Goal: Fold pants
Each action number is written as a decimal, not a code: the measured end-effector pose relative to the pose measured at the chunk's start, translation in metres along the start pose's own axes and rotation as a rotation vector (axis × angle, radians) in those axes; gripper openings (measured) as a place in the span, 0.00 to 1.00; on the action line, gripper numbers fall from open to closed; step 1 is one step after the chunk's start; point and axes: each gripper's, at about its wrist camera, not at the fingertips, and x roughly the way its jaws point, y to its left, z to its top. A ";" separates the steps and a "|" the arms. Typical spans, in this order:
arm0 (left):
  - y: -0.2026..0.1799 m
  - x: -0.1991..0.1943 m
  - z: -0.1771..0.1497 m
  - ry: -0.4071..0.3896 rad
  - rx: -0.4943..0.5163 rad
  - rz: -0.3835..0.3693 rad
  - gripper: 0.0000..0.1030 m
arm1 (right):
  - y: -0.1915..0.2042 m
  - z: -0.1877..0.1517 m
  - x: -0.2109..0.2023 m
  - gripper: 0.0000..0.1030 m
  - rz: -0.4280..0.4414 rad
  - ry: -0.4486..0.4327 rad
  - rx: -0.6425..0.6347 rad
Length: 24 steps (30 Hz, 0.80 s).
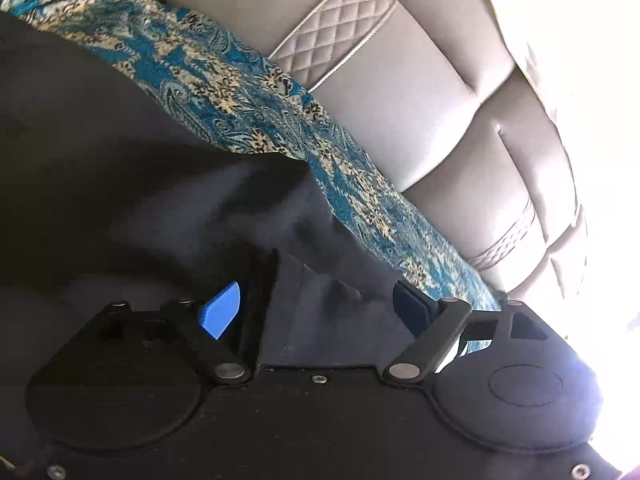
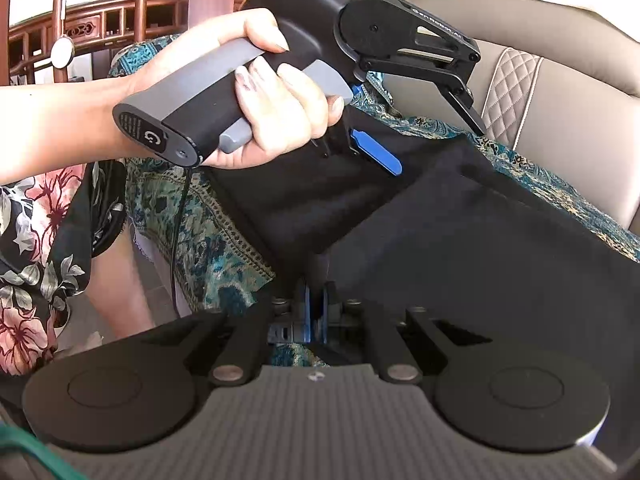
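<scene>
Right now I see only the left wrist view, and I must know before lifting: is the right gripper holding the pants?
Observer: Yes. The right gripper is shut on an edge of the black pants.
Operator: Where does the patterned cloth end on the near side?
Observer: The patterned cloth hangs over the front of the seat, beside the person's bare leg.
Operator: Could anything snag my left gripper?
Observer: A thin black cable hangs from the end of its handle, in front of that cloth.
</scene>
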 end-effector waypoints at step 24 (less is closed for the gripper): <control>-0.063 0.067 0.017 -0.075 0.373 0.293 0.05 | -0.035 0.011 0.004 0.58 -0.060 -0.065 0.141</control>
